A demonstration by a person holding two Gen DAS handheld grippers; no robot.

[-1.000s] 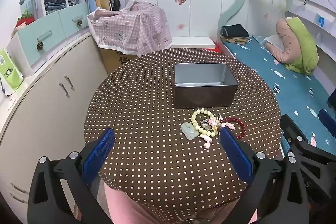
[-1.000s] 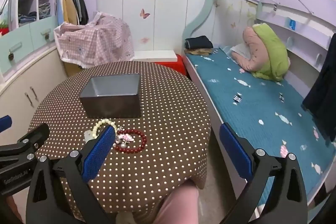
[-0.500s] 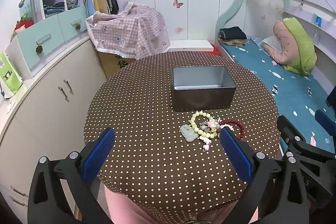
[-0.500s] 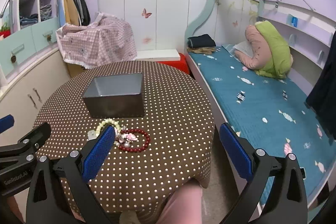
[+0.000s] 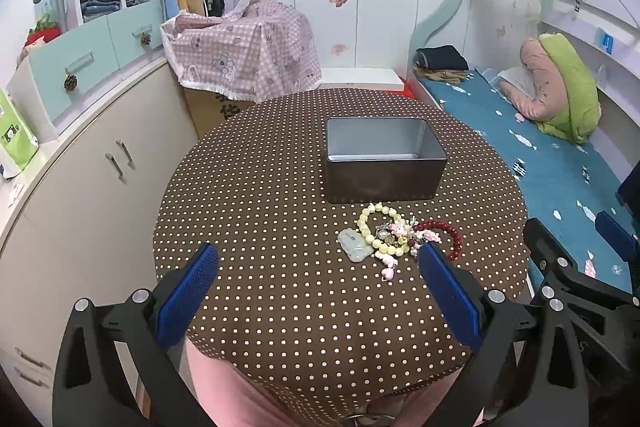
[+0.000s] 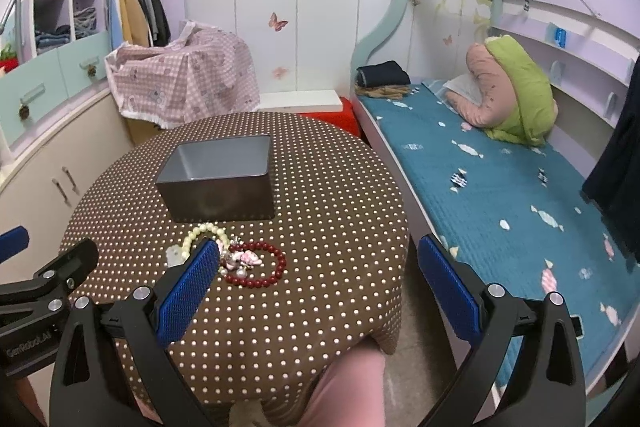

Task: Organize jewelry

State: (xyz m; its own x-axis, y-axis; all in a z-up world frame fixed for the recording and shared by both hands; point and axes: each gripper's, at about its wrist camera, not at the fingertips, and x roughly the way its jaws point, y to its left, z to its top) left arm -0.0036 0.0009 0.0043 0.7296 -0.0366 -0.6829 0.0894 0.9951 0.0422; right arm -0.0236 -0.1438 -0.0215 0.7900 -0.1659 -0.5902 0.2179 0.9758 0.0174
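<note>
A pile of jewelry lies on the round polka-dot table (image 5: pixel 260 211) in front of an open grey metal box (image 5: pixel 384 159). It holds a pale yellow bead bracelet (image 5: pixel 378 227), a dark red bead bracelet (image 5: pixel 448 233), a pale jade pendant (image 5: pixel 354 245) and pink charms (image 5: pixel 388 263). My left gripper (image 5: pixel 316 259) is open and empty, above the table's near edge. My right gripper (image 6: pixel 316 259) is open and empty, right of the pile; the red bracelet (image 6: pixel 256 265) and box (image 6: pixel 218 183) show there too.
A bed with a blue cover (image 6: pixel 492 179) runs along the right of the table. Cabinets (image 5: pixel 92 163) stand at the left. A pink checked cloth covers a box (image 5: pixel 244 47) behind the table. The other gripper shows at the right edge (image 5: pixel 580 287).
Both grippers have risen and drawn back slightly, so the table and box sit a bit lower in both views. The jewelry has not moved.
</note>
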